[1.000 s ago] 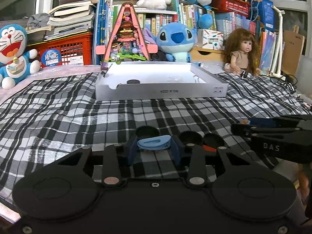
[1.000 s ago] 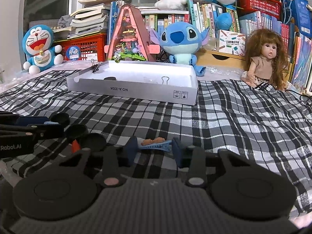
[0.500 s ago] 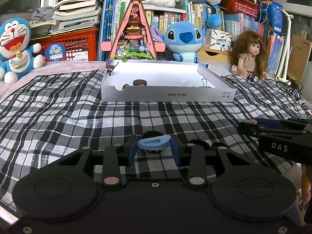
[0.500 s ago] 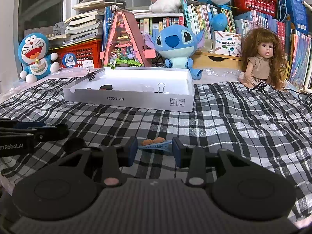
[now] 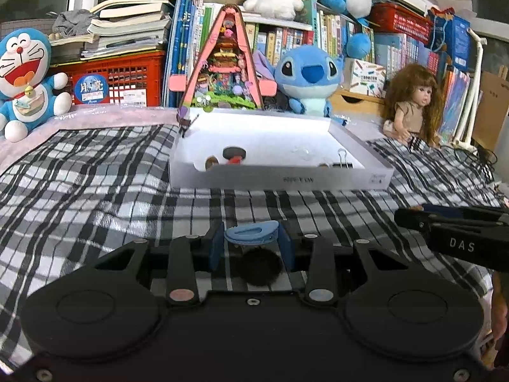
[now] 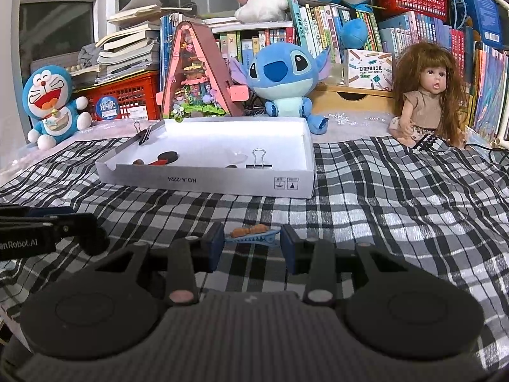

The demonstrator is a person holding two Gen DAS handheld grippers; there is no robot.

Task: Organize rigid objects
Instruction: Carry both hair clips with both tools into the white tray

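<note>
**2 clips held, box part filled**

Your left gripper (image 5: 251, 243) clamps 1 blue hair claw (image 5: 250, 233) at lower centre. Your right gripper (image 6: 252, 243) pinches 1 toothed hair clip (image 6: 253, 236). Neither is in the white box (image 6: 206, 181) at mid-frame yet, which I judge your goal. It already holds 2 binder clips (image 6: 262, 160) plus a few small items.

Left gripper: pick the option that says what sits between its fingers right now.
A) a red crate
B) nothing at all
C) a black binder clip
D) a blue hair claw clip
D: in the left wrist view the left gripper has its blue pads closed against both ends of a rounded blue hair claw clip, held above the plaid cloth short of the white box.
</note>
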